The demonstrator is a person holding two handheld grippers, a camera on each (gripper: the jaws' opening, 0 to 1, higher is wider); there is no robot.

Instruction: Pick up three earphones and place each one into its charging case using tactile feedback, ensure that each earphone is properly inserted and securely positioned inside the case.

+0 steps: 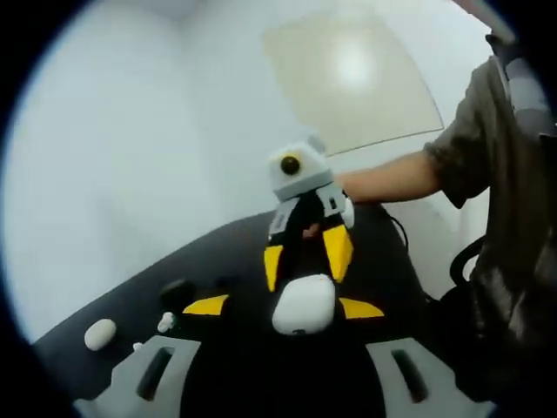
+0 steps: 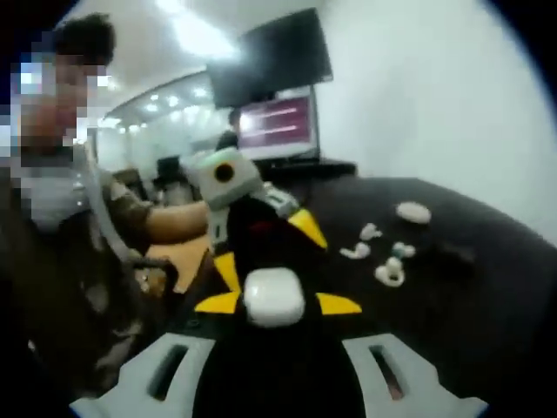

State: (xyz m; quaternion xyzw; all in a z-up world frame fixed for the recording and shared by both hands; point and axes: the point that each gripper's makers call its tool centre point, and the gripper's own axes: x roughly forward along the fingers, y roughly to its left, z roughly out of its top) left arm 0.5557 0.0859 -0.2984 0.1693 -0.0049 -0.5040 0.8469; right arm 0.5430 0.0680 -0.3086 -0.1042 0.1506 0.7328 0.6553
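Observation:
A white charging case (image 1: 305, 303) hangs closed above the black table (image 1: 218, 252). In the left gripper view, my left gripper (image 1: 284, 306) stands open around it, with a gap on the left side. Facing it, my right gripper (image 1: 305, 258) has its yellow fingertips (image 1: 338, 250) at the case's far end. In the right gripper view, the case (image 2: 274, 296) sits tight between the tips of my right gripper (image 2: 278, 303), which is shut on it. The left gripper (image 2: 266, 249) faces it with its jaws spread wider. Several white earphones (image 2: 389, 274) and another white case (image 2: 412, 212) lie on the table.
A second white case (image 1: 100, 333), an earphone (image 1: 165, 322) and a small black object (image 1: 177, 292) lie near the table's edge. A person's arm (image 1: 392, 178) reaches in from the right. A monitor (image 2: 278, 122) stands at the back of the table (image 2: 487, 296).

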